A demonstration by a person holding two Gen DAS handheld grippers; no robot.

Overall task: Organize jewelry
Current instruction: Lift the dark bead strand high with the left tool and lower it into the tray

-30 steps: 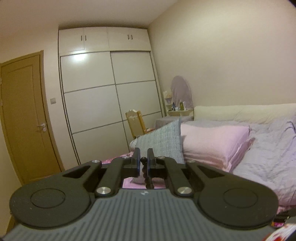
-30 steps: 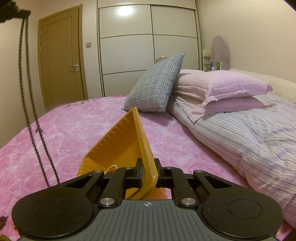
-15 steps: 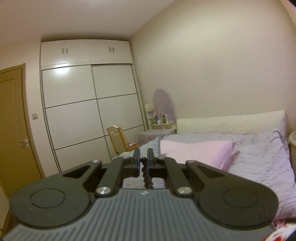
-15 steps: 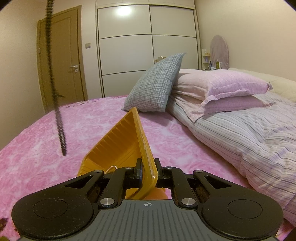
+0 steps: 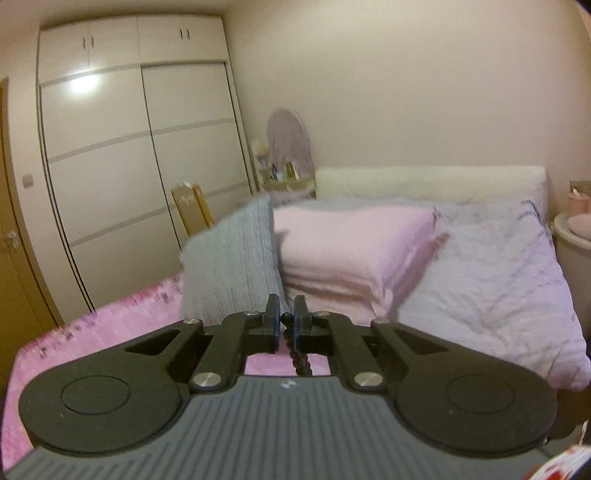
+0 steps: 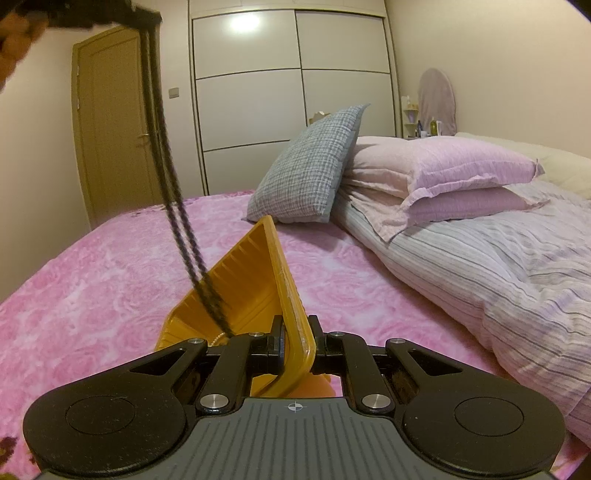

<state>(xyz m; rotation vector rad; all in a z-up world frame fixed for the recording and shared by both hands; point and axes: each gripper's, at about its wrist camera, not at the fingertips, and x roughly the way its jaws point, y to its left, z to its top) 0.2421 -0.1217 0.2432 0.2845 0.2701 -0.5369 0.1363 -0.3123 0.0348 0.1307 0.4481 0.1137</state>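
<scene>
My left gripper point(image 5: 285, 318) is shut on a dark beaded necklace point(image 5: 297, 354), held high above the bed. In the right wrist view the necklace point(image 6: 177, 218) hangs as a doubled strand from the left gripper point(image 6: 142, 16) at the top left, and its lower end reaches into the yellow ribbed tray point(image 6: 240, 291). My right gripper point(image 6: 295, 341) is shut on the tray's near right rim and holds the tray tilted up. A pale thin chain point(image 6: 218, 336) lies low in the tray.
A pink flowered blanket point(image 6: 92, 280) covers the bed. A grey checked cushion point(image 6: 310, 166), two pink pillows point(image 6: 439, 162) and a striped duvet point(image 6: 480, 266) lie to the right. A white wardrobe point(image 6: 288, 92) and a wooden door point(image 6: 110, 125) stand behind.
The left gripper has swung the necklace rightward and lowered it, so its end now hangs into the tray. The right gripper and the tray have not moved.
</scene>
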